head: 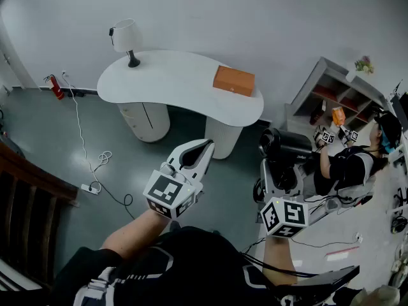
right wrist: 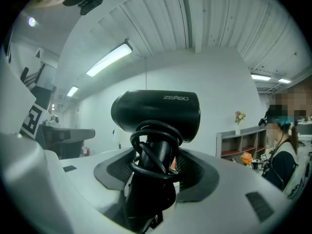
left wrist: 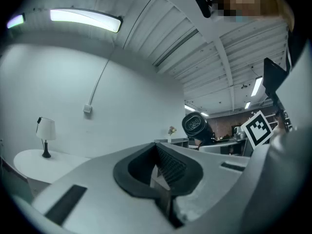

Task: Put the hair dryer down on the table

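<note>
The right tongs (right wrist: 155, 172) fill the bottom of their own view and stand wide, pads pressed on either side of the handle of the black hair dryer (right wrist: 156, 110). Its barrel sits crosswise above them and its cord (right wrist: 151, 155) is looped round the handle. The grip on the handle looks chosen to keep the heavy barrel upright and the coiled cord from slipping loose while it is carried. In the head view the hair dryer hangs in the air at centre right of the frame, over the grey floor (head: 57, 139) and apart from the table. The left tongs (head: 197, 155) point up the frame from the lower middle, closed together with nothing between them; they appear to be kept free, since one grip is enough for this load. Further out, at upper centre, stands the white curved table (head: 172, 81), with a lamp (head: 125, 38) at its left end and an orange box (head: 234, 80) toward its right. The bare stretch between those two seems the natural place for setting the hair dryer down, which has not yet been done.
</note>
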A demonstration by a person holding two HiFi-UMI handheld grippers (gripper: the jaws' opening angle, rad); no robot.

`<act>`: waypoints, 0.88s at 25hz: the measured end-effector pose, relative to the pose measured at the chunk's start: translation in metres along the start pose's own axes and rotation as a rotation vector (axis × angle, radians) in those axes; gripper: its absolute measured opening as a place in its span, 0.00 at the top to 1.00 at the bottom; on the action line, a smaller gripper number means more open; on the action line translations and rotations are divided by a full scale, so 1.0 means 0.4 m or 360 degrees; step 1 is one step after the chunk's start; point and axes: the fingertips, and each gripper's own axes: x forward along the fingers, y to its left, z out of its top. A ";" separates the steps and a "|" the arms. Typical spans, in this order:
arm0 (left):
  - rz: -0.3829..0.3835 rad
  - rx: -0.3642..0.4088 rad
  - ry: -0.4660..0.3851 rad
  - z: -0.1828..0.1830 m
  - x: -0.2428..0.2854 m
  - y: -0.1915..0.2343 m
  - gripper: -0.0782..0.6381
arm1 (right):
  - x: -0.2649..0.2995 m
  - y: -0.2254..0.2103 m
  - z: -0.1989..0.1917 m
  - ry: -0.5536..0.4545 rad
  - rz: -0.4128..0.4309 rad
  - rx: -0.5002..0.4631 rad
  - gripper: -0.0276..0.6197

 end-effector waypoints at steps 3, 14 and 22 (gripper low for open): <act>0.0007 0.0014 0.0003 0.003 0.000 0.002 0.88 | 0.006 0.000 0.006 -0.0002 -0.0003 0.0007 0.55; 0.0020 0.0017 0.0003 -0.003 -0.015 0.016 0.88 | 0.004 0.015 -0.002 0.0004 -0.0023 -0.0004 0.55; 0.0016 0.0009 0.0013 -0.009 -0.024 0.023 0.88 | 0.008 0.022 -0.002 0.0002 -0.0031 -0.0003 0.55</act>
